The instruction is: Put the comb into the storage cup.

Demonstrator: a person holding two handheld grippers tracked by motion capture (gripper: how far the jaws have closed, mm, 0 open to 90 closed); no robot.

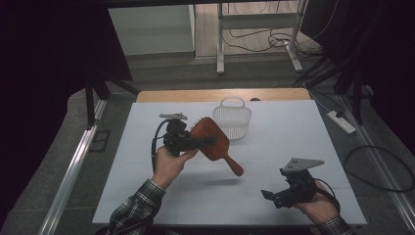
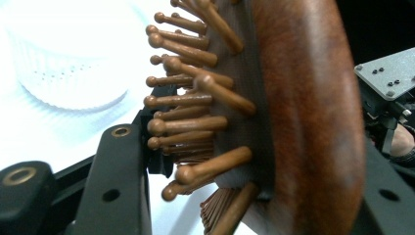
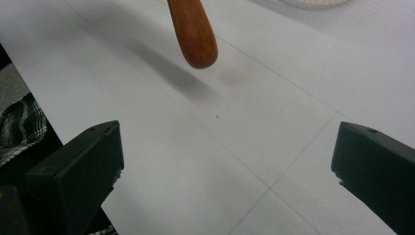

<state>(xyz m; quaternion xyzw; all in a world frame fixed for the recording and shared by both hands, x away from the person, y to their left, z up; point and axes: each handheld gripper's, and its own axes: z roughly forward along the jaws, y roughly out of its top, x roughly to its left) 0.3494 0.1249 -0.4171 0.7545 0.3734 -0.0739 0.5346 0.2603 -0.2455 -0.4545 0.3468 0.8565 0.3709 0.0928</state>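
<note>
Item: wooden paddle hairbrush (image 1: 211, 141), held in the air above the white table (image 1: 274, 196) by our left gripper (image 1: 208, 142), whose jaws are clamped across the brush head, one on the bristle side, one on the smooth back; handle end (image 3: 195, 39) slopes down toward our right. Item: right gripper (image 1: 268, 195), jaws spread wide and holding nothing, low over the near right of the table. Item: white plastic basket (image 1: 233, 119), just behind the brush. Step in hand, as we judge it: carrying the brush. Next move likely calls for lowering it into the basket.
</note>
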